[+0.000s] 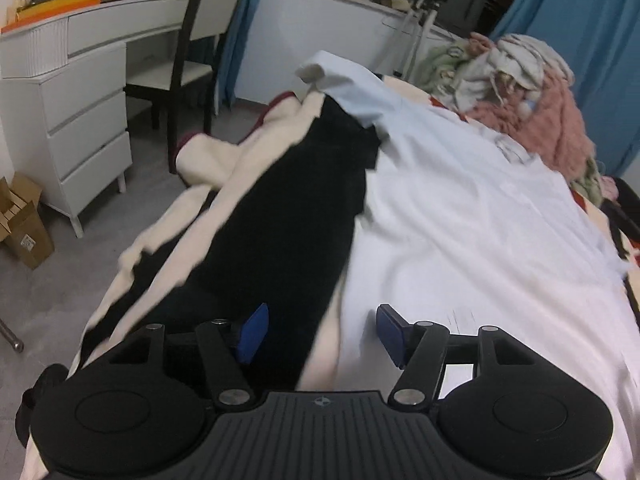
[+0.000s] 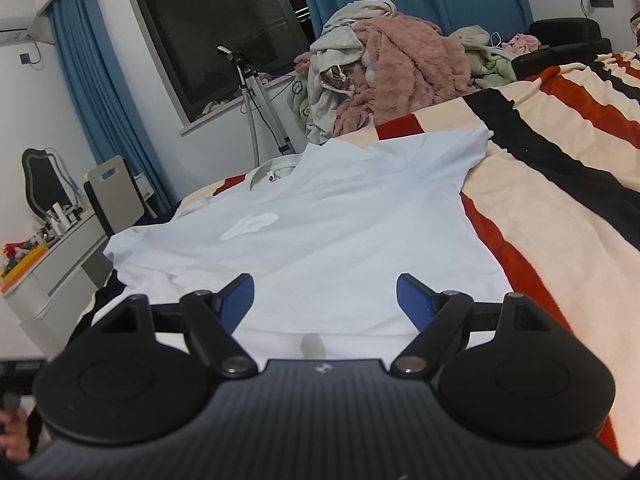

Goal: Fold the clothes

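White T-shirt blurred, its hem cut off

Home bedroom indicated: bed with striped blanket ahead, clothes pile heaped beyond, dressing desk with cosmetics at left, blue curtains hung by window.

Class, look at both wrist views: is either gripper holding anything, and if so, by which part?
Nothing is held. The left gripper and right gripper are both open above the white T-shirt.
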Demonstrator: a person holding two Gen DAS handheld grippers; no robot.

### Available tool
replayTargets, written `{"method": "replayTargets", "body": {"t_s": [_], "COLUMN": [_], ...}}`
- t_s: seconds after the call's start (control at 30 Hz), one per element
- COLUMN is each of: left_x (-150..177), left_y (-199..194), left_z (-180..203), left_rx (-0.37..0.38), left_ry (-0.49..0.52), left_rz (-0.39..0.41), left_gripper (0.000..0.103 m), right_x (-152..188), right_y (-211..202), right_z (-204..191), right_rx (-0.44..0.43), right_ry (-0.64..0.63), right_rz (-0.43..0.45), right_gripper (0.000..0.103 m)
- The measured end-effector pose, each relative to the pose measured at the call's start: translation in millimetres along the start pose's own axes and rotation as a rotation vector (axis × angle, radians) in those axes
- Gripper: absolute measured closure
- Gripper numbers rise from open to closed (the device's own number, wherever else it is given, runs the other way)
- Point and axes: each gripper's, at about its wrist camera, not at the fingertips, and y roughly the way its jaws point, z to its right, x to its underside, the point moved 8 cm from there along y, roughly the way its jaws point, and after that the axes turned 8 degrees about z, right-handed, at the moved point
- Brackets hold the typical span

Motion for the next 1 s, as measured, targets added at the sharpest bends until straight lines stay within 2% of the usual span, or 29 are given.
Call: {"method": "replayTargets", "body": {"t_s": [0.1, 0.13, 0.17, 0.2, 0.23, 0.27, 0.4, 0.47, 0.5, 0.53, 0.6, 0.67, 0.73, 0.8, 1.0], "left_x": [8.6, 10.6, 12.5, 14.4, 16.3, 18.2, 25.0, 29.6, 27.6, 24.7, 19.7, 15.3, 8.0, -2.1, -17.0], "left_y": [-11.4, -13.4, -15.4, -17.6, -21.8, -26.0, -44.0, -50.8, -55.0, -59.5, -65.7, -73.4, -79.7, -81.7, -95.4], "left_z": [-0.6, 2.8, 6.0, 9.1, 11.2, 13.1, 16.6, 17.1, 18.9, 21.1, 24.9, 33.0, 44.5, 59.4, 149.1], "left_rx": [0.019, 0.022, 0.025, 0.029, 0.042, 0.053, 0.005, -0.010, -0.007, -0.002, -0.015, -0.037, -0.043, -0.030, 0.127], "left_ry": [-0.008, 0.031, 0.071, 0.108, 0.122, 0.136, 0.246, 0.279, 0.289, 0.297, 0.320, 0.367, 0.381, 0.370, 0.364], "left_rz": [-0.059, -0.083, -0.108, -0.133, -0.158, -0.183, -0.241, -0.252, -0.230, -0.204, -0.164, -0.111, -0.056, -0.014, 0.123], "left_gripper": [0.044, 0.052, 0.065, 0.071, 0.091, 0.099, 0.102, 0.101, 0.101, 0.099, 0.087, 0.049, 0.034, 0.030, 0.017], "right_x": [-3.1, -4.1, -4.8, -5.5, -6.0, -6.6, -10.7, -12.9, -13.5, -13.9, -14.4, -16.4, -19.8, -23.1, -32.5], "right_y": [-5.9, -8.3, -10.8, -13.4, -16.2, -18.9, -26.8, -29.0, -29.9, -30.7, -32.6, -35.1, -38.5, -41.6, -47.9], "right_z": [0.1, 0.2, 0.5, 0.7, 1.0, 1.6, 5.4, 6.7, 7.1, 7.3, 7.3, 5.9, 2.5, -0.8, -8.3], "right_rx": [-0.004, -0.004, -0.001, 0.001, 0.003, 0.006, 0.017, 0.022, 0.028, 0.031, 0.029, 0.023, 0.016, 0.009, 0.000], "right_ry": [-0.002, -0.004, -0.009, -0.014, -0.020, -0.024, -0.021, -0.025, -0.035, -0.041, -0.045, -0.053, -0.070, -0.087, -0.144], "right_rz": [0.009, 0.012, 0.015, 0.018, 0.021, 0.024, 0.030, 0.031, 0.031, 0.030, 0.031, 0.040, 0.059, 0.077, 0.130], "right_gripper": [0.022, 0.022, 0.022, 0.022, 0.022, 0.022, 0.022, 0.022, 0.022, 0.022, 0.022, 0.022, 0.022, 0.022, 0.022]}}
